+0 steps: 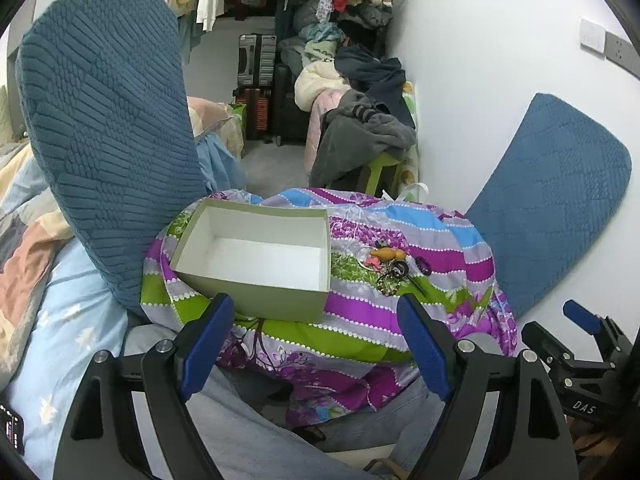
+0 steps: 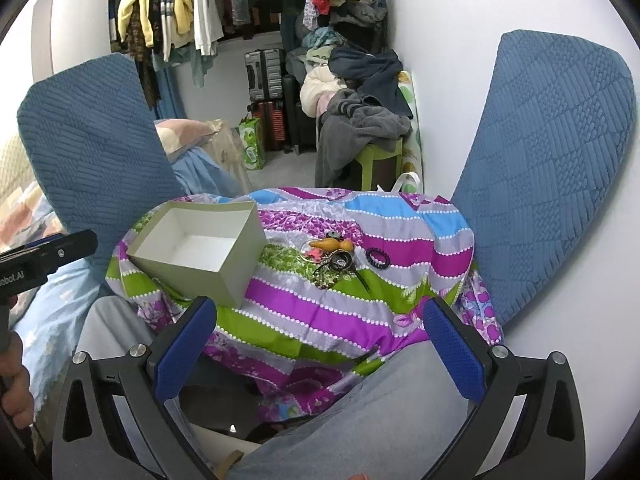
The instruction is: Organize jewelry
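Nearest the right wrist camera, the right hand-held gripper [image 2: 320,344] stands wide, its blue-padded fingers spread apart with nothing between them, hovering over a grey-trousered lap. The left hand-held gripper [image 1: 316,340] is likewise spread wide and holds nothing.

Beyond both lies the striped purple, green and blue floral cloth [image 2: 320,320] draped over a rounded surface. On it, the small tangled heap of jewelry [image 2: 334,258], with an orange teardrop-shaped piece on top, a dark round pendant and trailing chains, sits at about 12 o'clock from the right hand-held gripper, almost dead ahead. A dark beaded bracelet [image 2: 378,258] lies just beside the heap at its 3 o'clock, apart from it. From the left hand-held gripper the same heap [image 1: 390,266] lies off toward 1 o'clock.

The open, empty grey-green cardboard box with white inside [image 2: 200,248] rests at the heap's 9 o'clock, near but not touching; from the left hand-held gripper it is at about 11 o'clock [image 1: 256,256].

The heap runs roughly from far to near, chains trailing toward the person. The right hand-held gripper looks better lined up for the pick; nothing is yet in the box.
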Available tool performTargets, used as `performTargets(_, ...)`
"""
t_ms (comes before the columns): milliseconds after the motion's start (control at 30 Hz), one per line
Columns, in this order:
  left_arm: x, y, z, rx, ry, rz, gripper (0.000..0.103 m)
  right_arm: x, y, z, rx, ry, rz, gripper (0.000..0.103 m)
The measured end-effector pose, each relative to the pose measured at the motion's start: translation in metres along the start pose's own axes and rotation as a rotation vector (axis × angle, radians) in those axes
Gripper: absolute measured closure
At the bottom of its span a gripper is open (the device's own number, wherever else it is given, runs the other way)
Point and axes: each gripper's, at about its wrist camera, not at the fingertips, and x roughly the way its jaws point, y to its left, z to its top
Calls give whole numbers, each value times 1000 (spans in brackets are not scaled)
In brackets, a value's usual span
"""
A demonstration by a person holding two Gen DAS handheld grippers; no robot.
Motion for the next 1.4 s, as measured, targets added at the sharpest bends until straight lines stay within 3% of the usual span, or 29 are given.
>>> performTargets(700,-8,5,12,4,-20,40,19,1,0,12,-3,-1,23,0)
performTargets(1167,6,4,8,6,11,15,19,7,-11,8,33,6,45,1)
performTargets(1400,13,0,6,4,26,8,19,12,-15,6,40,23,70,6)
